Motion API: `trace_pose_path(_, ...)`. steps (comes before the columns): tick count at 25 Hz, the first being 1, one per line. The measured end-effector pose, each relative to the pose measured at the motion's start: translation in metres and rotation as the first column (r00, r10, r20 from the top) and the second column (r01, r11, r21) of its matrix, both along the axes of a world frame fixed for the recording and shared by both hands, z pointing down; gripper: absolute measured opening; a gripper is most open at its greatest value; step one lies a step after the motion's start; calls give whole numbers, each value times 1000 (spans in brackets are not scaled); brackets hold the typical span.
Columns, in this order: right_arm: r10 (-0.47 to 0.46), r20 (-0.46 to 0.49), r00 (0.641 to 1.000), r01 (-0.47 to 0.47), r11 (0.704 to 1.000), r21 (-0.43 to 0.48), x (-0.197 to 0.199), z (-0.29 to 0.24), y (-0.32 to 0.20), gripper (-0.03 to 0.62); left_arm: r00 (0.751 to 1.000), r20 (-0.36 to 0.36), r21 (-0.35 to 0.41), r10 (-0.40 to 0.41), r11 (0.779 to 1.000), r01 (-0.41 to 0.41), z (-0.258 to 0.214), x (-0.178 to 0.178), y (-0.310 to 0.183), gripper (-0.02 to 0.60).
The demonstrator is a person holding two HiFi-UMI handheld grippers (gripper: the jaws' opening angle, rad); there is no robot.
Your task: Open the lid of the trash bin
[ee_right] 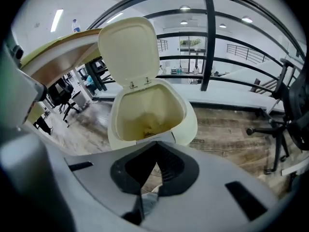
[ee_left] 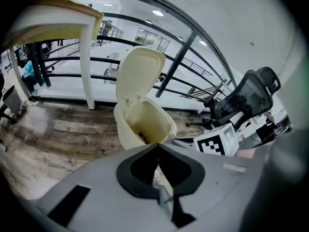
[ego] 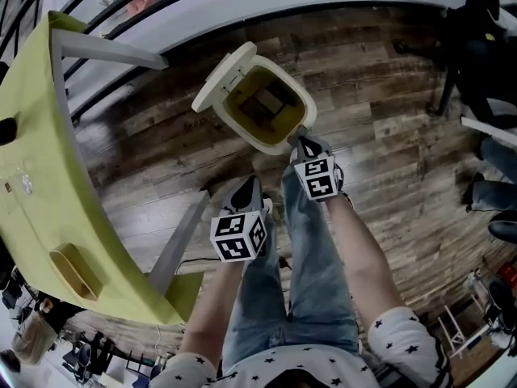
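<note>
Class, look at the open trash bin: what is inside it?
Brownish, boxy rubbish lies at the bottom of the bin. Anything beneath it is covered, and what it is cannot be told.

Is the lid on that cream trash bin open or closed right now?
Open. The lid stands upright behind the trash bin, hinged back, and the inside is exposed.

Indistinct contents [ego: 265, 103] of trash bin [ego: 266, 141]
</note>
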State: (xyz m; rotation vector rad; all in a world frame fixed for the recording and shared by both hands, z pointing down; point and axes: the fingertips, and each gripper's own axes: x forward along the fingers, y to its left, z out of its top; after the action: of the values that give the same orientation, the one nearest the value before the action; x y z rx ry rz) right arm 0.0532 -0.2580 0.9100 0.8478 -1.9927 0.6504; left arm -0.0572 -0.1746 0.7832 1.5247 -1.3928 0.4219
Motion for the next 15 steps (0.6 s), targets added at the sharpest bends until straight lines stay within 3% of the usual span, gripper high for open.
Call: trace_pose_path(15, 40, 84, 996, -45, 997, 58, -25, -60, 16, -6, 999, 4, 37, 46, 998, -46, -28, -7, 13, 11)
